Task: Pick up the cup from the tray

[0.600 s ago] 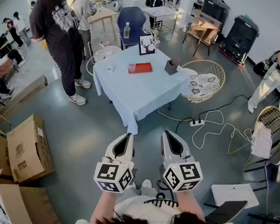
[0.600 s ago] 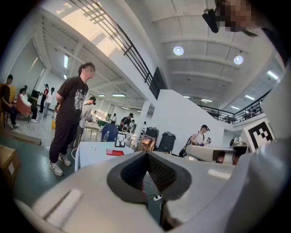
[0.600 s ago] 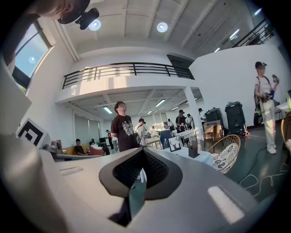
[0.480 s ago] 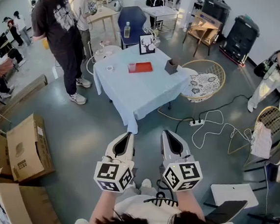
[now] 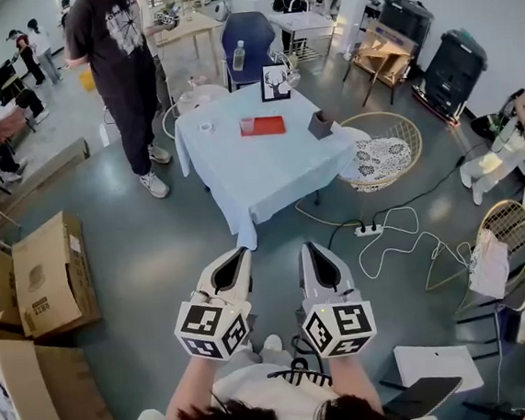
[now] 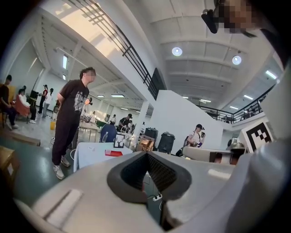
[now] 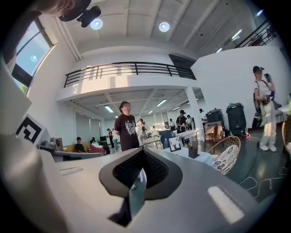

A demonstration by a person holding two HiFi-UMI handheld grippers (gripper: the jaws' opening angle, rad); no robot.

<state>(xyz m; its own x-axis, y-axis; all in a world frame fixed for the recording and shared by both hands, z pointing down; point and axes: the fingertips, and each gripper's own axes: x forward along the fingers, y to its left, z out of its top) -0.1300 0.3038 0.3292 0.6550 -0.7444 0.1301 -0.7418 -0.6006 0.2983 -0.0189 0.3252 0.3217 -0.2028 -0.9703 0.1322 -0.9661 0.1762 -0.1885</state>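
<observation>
Head view: clothed table point(image 5: 268, 172) on grey floor point(image 5: 147, 252), far from left gripper point(image 5: 238, 254) and right gripper point(image 5: 307, 247), both closed.

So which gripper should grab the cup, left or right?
Probably left. The left gripper and right gripper are both shut, far from the table. The cup sits at the left end of the tray, nearer the left gripper's side.

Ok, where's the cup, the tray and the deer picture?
cup point(image 5: 247, 126), head view, on its side.
tray point(image 5: 268, 127), head view, on the bare red part beside the cup.
deer picture point(image 5: 275, 82), head view, on the middle of the picture.
</observation>
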